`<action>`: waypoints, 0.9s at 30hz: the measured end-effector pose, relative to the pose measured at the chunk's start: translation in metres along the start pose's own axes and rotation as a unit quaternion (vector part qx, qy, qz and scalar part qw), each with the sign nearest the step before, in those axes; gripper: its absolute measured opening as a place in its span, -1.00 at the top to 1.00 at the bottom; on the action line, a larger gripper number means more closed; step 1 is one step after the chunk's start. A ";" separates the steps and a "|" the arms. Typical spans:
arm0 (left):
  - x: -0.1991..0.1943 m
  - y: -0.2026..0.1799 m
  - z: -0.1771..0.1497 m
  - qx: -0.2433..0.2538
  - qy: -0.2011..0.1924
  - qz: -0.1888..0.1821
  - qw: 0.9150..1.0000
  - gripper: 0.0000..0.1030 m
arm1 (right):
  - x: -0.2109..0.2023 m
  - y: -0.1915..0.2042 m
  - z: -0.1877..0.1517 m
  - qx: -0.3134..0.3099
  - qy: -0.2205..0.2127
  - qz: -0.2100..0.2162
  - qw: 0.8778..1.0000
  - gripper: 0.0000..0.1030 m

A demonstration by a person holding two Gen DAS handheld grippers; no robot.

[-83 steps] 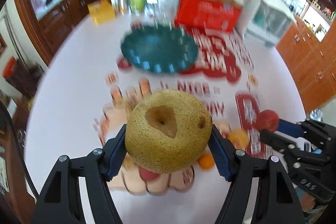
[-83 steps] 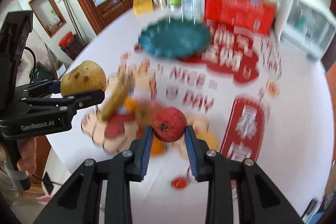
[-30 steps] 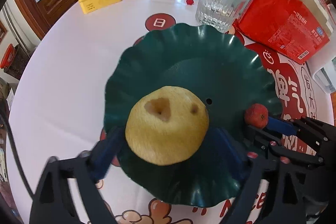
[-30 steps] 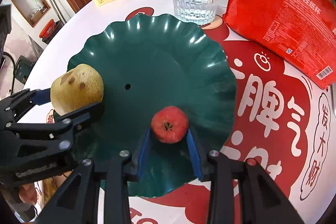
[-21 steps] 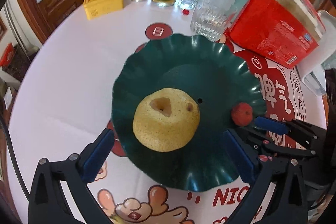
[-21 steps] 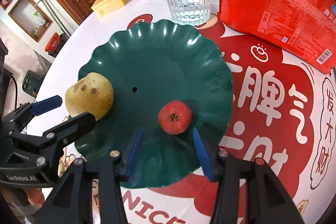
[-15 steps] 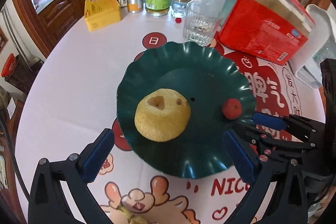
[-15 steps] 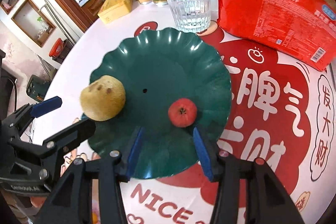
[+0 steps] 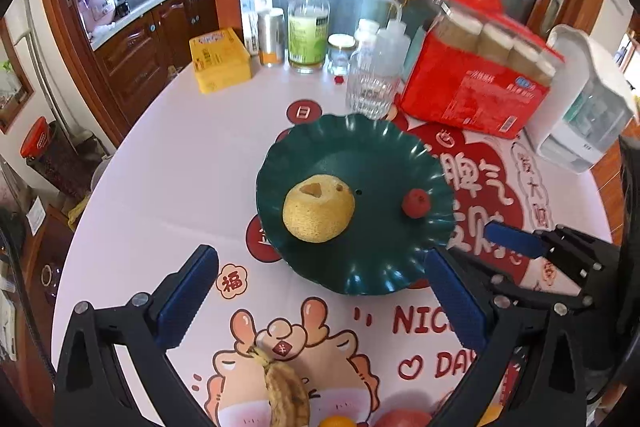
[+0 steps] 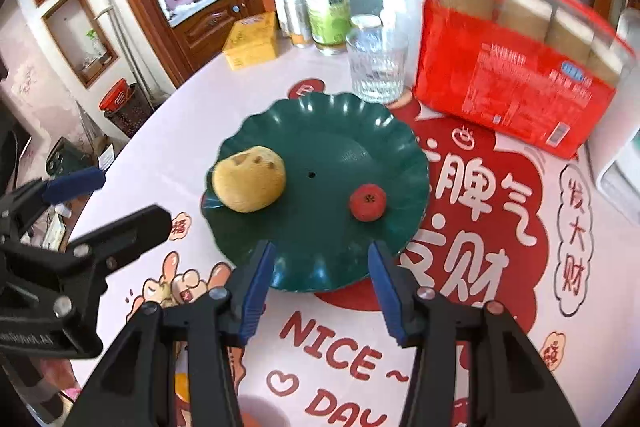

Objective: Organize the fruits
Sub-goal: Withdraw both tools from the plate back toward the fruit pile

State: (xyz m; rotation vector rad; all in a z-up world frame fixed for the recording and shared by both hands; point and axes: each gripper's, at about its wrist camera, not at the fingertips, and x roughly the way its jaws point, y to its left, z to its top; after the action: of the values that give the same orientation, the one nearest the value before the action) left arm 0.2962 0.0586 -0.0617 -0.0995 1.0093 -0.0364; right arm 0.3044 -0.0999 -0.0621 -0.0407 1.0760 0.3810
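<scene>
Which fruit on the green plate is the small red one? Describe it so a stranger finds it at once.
Find the scalloped dark green plate in the middle of the printed tablecloth. Two fruits sit on it, apart. The small red fruit lies near the right rim, round and far smaller than the speckled yellow pear on the left.

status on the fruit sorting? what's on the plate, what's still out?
Done: the pear and the small red fruit both sit on the green plate, apart from each other. In hand: nothing; the left gripper and right gripper are both open and empty, short of the plate. Left: a banana, an orange fruit and a red fruit on the tablecloth near the left gripper.
</scene>
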 end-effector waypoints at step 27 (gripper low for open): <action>-0.149 0.010 -0.106 0.050 -0.066 -0.045 0.996 -0.99 | -0.132 0.056 -0.118 0.041 -0.062 -0.008 0.997 0.04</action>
State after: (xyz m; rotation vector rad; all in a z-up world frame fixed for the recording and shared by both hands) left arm 0.1268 0.0733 0.0069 -0.0552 0.8695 -0.1604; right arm 0.1310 -0.1105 0.0031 0.0478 0.9664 0.3205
